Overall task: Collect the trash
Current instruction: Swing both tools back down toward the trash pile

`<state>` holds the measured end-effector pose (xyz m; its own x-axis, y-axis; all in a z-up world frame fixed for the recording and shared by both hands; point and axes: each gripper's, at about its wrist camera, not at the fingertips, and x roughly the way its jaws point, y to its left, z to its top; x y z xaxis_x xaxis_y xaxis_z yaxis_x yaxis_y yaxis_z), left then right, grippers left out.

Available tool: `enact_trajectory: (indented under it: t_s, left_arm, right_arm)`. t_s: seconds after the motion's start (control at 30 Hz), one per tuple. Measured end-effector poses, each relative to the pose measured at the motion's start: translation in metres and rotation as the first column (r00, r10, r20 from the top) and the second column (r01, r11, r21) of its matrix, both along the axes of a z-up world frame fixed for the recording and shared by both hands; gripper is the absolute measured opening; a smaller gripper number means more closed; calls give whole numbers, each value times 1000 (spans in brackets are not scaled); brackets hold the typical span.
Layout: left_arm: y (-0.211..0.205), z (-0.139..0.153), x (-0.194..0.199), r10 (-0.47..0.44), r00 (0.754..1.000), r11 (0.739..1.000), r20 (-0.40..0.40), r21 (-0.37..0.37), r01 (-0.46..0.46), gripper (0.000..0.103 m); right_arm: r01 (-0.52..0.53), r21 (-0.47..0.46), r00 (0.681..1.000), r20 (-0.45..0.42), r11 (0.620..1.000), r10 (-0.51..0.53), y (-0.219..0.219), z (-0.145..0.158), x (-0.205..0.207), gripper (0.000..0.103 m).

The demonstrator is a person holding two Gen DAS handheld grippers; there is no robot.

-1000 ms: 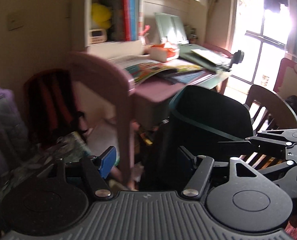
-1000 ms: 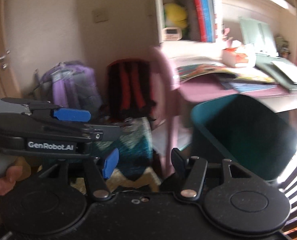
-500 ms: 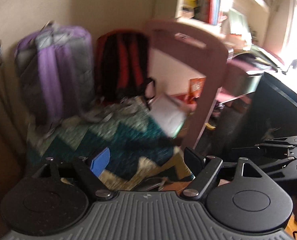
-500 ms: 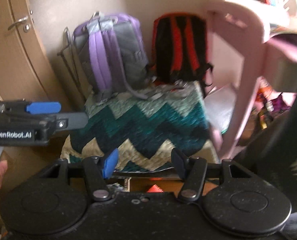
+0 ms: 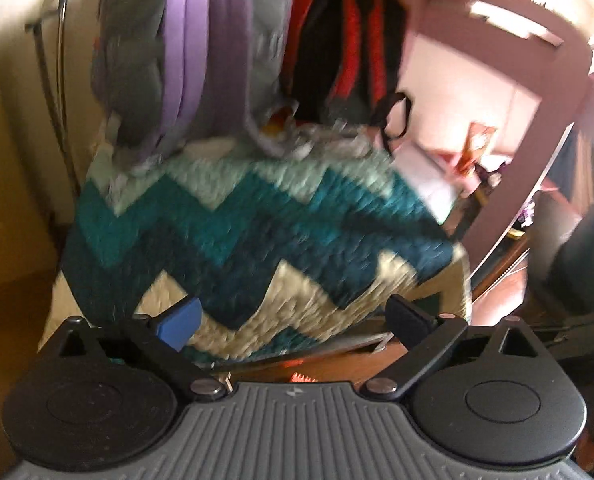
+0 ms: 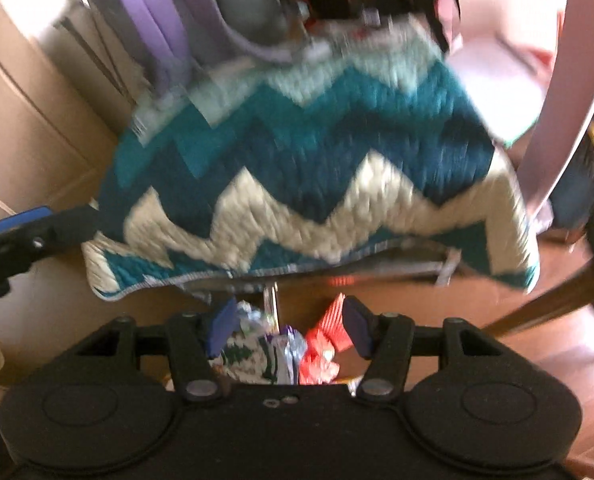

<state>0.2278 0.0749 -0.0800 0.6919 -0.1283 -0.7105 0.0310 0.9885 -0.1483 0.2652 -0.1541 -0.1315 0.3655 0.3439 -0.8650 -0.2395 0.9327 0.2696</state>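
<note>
Below, red wrapper point(image 6: 323, 350) lies lengthwise twd quilt point(image 6: 317, 152).

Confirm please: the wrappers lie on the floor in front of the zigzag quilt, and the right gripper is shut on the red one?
Not quite. The right wrist view shows the right gripper open, above the red wrapper and not gripping it. The wrappers do lie on the floor in front of the zigzag quilt.

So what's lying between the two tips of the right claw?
Wrappers on the floor: a red one and a silver-purple one, seen in the right wrist view. The right claw is open above them, not touching.
</note>
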Motion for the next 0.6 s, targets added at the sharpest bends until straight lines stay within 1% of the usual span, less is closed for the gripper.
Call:
enact_trajectory:
  t_s: [0.13, 0.3, 0.4, 0.47, 0.6]
  left_arm:
    - [5, -60, 17, 24, 995, 1000, -98, 2, -24, 99]
    - [2, -134, 25, 43, 976, 999, -215, 20, -40, 99]
    - [-2, -177, 29, 28, 956, 999, -292, 24, -22, 99]
    - [-6, -203, 29, 29, 944, 999, -328, 29, -21, 99]
    - [-16, -248, 35, 46, 903, 998, -428, 58, -23, 99]
  right_arm:
    - [23, -28, 995, -100, 999, -26, 4, -61, 18, 58]
    - [49, -54, 975, -212, 997, -60, 6, -130, 40, 58]
    - [56, -66, 961, -265, 996, -72, 8, -166, 50, 58]
    - [64, -72, 951, -299, 995, -82, 10, -188, 56, 58]
    - [74, -87, 922, -373, 993, -101, 15, -233, 67, 58]
